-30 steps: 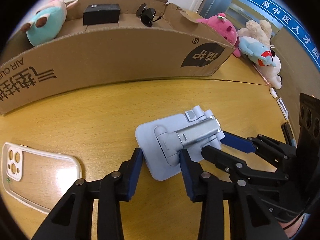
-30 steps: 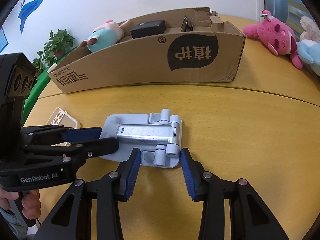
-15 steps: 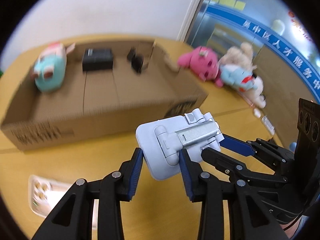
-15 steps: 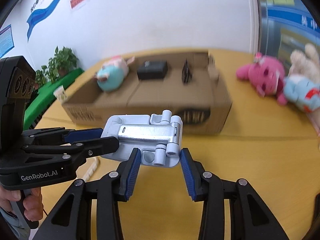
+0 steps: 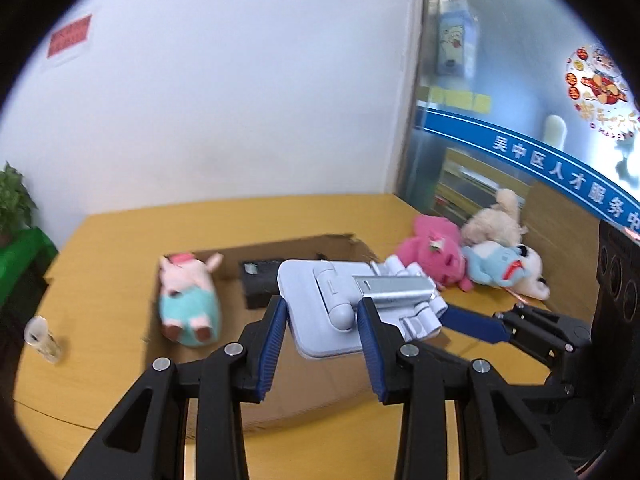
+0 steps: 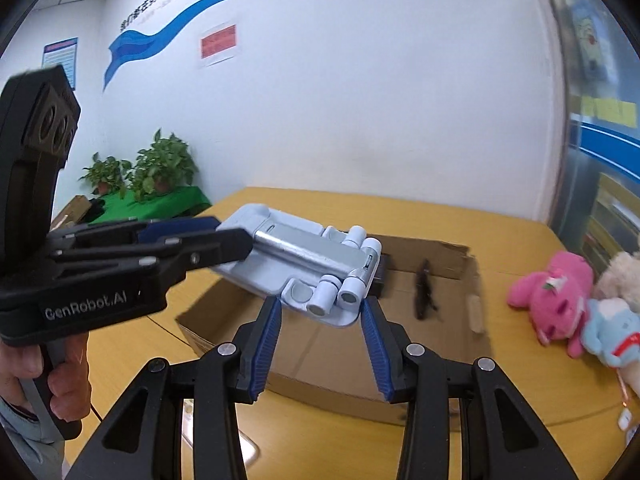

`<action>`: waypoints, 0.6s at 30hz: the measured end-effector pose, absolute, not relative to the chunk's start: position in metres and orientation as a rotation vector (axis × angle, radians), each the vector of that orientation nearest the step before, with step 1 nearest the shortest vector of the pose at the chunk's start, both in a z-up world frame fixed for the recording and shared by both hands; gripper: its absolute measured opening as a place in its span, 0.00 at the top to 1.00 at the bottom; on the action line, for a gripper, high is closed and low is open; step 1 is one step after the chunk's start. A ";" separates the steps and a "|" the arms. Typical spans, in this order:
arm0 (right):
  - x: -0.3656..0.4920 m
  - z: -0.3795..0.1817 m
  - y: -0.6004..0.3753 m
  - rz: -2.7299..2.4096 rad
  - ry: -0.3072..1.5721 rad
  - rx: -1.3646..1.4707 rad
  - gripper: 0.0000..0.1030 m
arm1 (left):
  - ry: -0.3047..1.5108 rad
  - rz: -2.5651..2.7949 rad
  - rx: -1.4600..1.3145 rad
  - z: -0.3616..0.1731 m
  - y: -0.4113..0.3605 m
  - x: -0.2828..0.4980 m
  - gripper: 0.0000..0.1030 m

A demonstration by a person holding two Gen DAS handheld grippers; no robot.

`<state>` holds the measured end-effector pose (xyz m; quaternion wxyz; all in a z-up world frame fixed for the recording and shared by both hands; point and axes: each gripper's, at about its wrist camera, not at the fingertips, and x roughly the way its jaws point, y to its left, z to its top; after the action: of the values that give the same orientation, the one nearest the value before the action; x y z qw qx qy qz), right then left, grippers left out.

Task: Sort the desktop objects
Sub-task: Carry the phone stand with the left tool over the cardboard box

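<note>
White walls back your yellow wooden table (image 5: 120, 240). Both your left gripper (image 5: 322, 336) and right gripper (image 6: 322, 326) clamp the pale-blue folding phone stand (image 5: 340, 304), mid-frame above the open cardboard box (image 6: 400, 356). It's rigid, smooth plastic with loose hinges; grip the flat plate.

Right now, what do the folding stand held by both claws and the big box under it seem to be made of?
Folding phone stand: the base looks like matte pale blue-grey plastic, with moulded rounded hinges; its centre arm looks like brushed metal, silvery with a soft sheen. Box: plain brown corrugated cardboard, dull, with torn, bent flaps. Both are judged by look only.
</note>
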<state>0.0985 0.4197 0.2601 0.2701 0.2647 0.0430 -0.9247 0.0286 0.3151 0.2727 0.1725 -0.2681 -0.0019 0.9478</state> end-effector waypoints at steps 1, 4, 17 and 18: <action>0.094 0.259 0.410 -2.473 0.113 0.717 0.61 | -0.007 2.703 -0.762 0.274 0.306 0.024 0.65; 0.074 0.249 0.388 -2.397 0.056 0.758 0.61 | -0.030 2.722 -0.799 0.271 0.282 0.012 0.65; 0.002 0.147 0.314 -2.188 -0.015 1.091 0.61 | -0.121 2.692 -1.122 0.179 0.223 -0.050 0.65; -0.003 0.141 0.311 -2.183 -0.005 1.109 0.61 | -0.131 2.684 -1.147 0.171 0.220 -0.055 0.65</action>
<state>-0.0027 0.3112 0.1408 0.3397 0.4262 -0.0021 -0.8384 -0.0548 0.2201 0.1709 0.1100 -0.3901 -0.0445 0.9131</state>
